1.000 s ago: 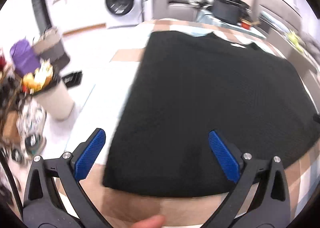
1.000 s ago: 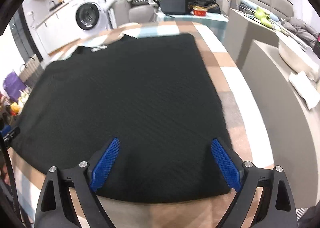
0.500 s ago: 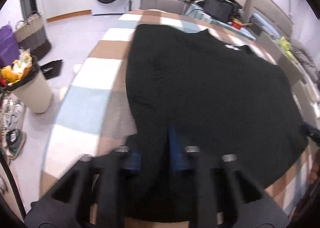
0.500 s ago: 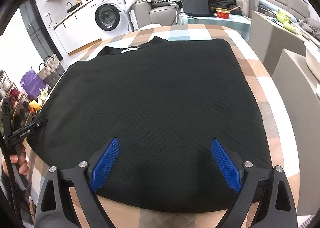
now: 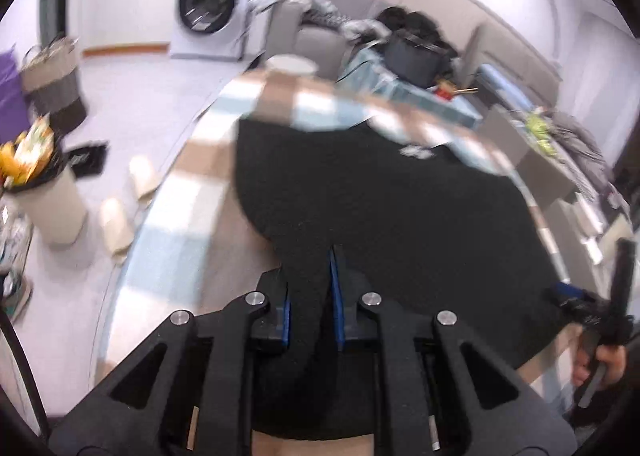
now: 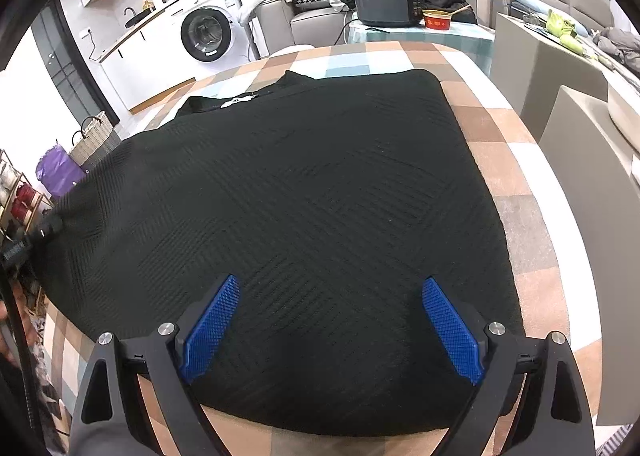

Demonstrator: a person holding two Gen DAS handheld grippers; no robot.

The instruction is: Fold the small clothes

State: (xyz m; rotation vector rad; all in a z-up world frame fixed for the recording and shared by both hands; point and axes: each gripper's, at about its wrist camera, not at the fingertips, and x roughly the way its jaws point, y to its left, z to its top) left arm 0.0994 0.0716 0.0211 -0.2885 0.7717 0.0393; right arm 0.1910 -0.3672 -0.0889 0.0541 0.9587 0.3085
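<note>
Checkered surface (image 6: 516,160) carries the black sweater (image 6: 300,196) spread flat. Left gripper (image 5: 310,296) pinches its near hem; right gripper (image 6: 332,320), spread wide above the hem, should clamp level before lifting.

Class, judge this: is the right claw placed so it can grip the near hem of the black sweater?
Probably yes: the right claw hangs open over the black sweater near its hem, with nothing between them.
</note>
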